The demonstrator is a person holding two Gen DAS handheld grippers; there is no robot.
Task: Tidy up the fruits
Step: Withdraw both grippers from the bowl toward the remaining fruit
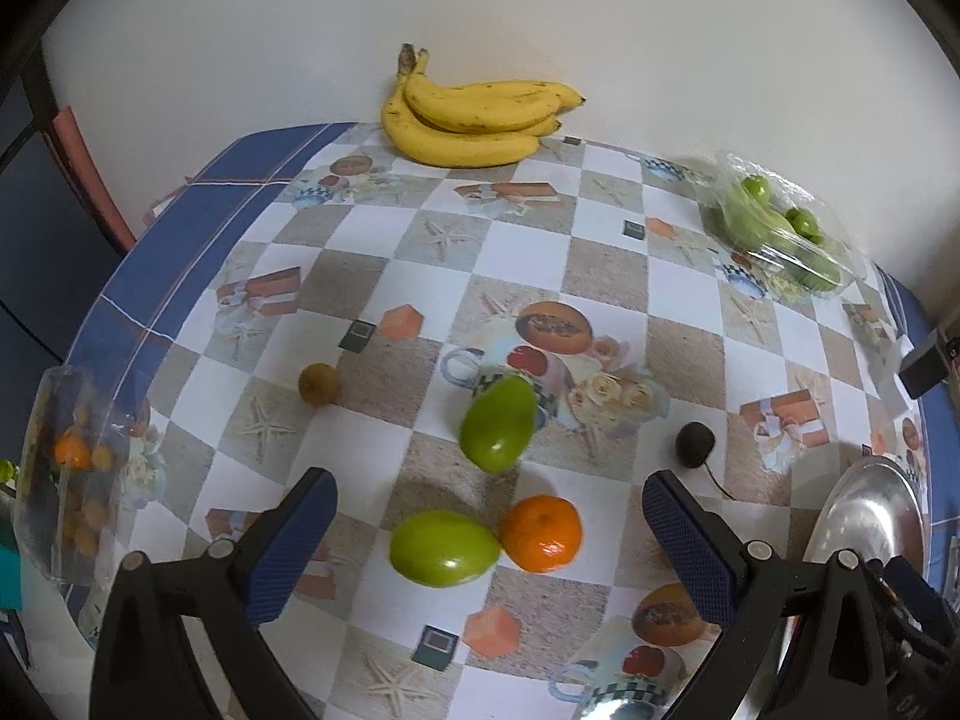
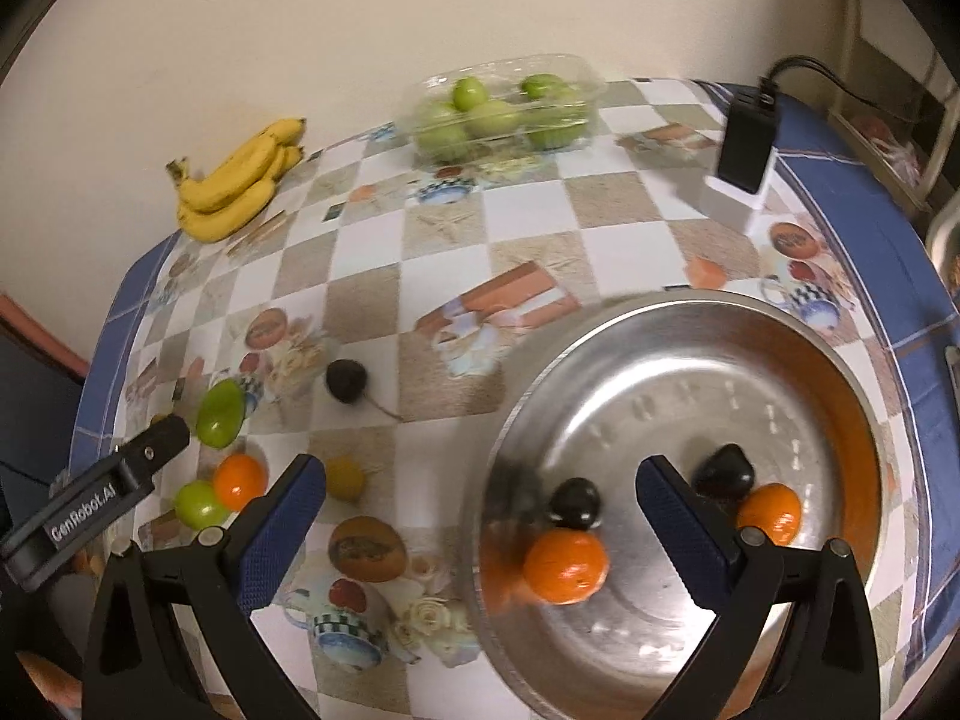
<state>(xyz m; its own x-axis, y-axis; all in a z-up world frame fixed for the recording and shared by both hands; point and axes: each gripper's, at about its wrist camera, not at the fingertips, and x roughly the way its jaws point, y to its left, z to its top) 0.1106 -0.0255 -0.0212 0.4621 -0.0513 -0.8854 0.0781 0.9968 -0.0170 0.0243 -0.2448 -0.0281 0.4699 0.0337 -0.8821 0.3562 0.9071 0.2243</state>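
My left gripper (image 1: 486, 534) is open and empty, above a green fruit (image 1: 444, 547) and an orange (image 1: 542, 534) lying side by side on the table. Another green fruit (image 1: 498, 423), a dark fruit with a stem (image 1: 694, 444) and a small brown fruit (image 1: 318, 383) lie farther out. My right gripper (image 2: 480, 516) is open and empty over the metal bowl (image 2: 678, 648), which holds two oranges (image 2: 565, 565) (image 2: 769, 513) and two dark fruits (image 2: 575, 503) (image 2: 724, 471). The left gripper's finger (image 2: 150, 447) shows at the left of the right wrist view.
A banana bunch (image 1: 474, 120) lies at the far edge by the wall. A clear plastic box of green fruits (image 2: 501, 111) sits at the back. A black charger on a white block (image 2: 744, 144) stands at the right. A clear container of small orange fruits (image 1: 75, 474) is at the left table edge.
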